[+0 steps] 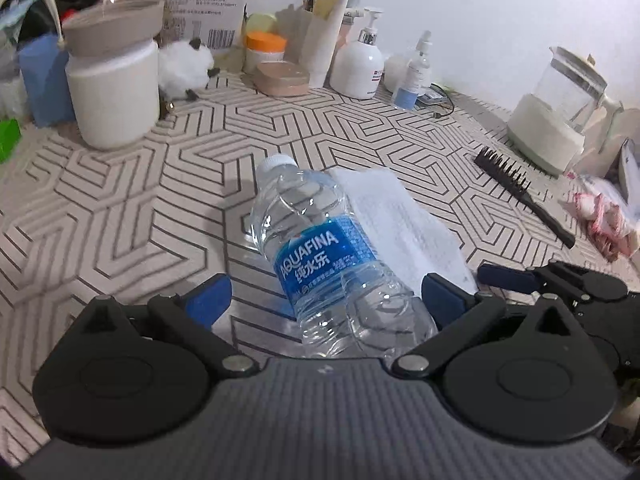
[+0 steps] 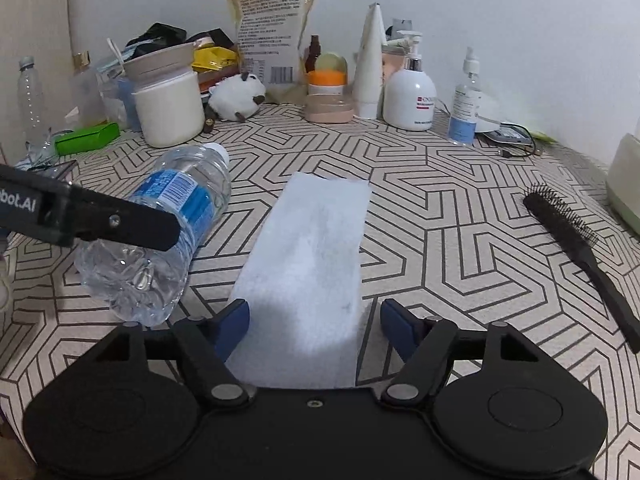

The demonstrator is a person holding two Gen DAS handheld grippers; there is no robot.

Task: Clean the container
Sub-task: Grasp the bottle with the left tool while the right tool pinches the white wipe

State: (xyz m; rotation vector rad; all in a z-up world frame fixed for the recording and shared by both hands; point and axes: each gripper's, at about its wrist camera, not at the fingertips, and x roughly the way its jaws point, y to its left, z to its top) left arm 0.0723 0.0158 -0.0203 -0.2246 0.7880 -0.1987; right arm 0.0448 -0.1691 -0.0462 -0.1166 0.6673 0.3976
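A clear Aquafina water bottle [image 1: 320,248] with a blue label and white cap lies tilted on the patterned tabletop, cap pointing away. My left gripper [image 1: 328,300] is open and straddles the bottle's lower half. Its right pad is close against the bottle and its left pad stands apart. In the right wrist view one black left finger [image 2: 120,220] crosses the bottle [image 2: 168,216]. A white paper towel [image 2: 312,240] lies flat just right of the bottle. My right gripper [image 2: 314,320] is open over the towel's near end, nothing held. It also shows at the right edge [image 1: 552,280].
A black hair brush [image 2: 580,248] lies to the right. At the back stand a white jar with a beige lid [image 2: 168,108], a pump bottle [image 2: 408,96], a spray bottle [image 2: 464,100] and a green box [image 2: 86,138]. A kettle [image 1: 560,112] sits far right.
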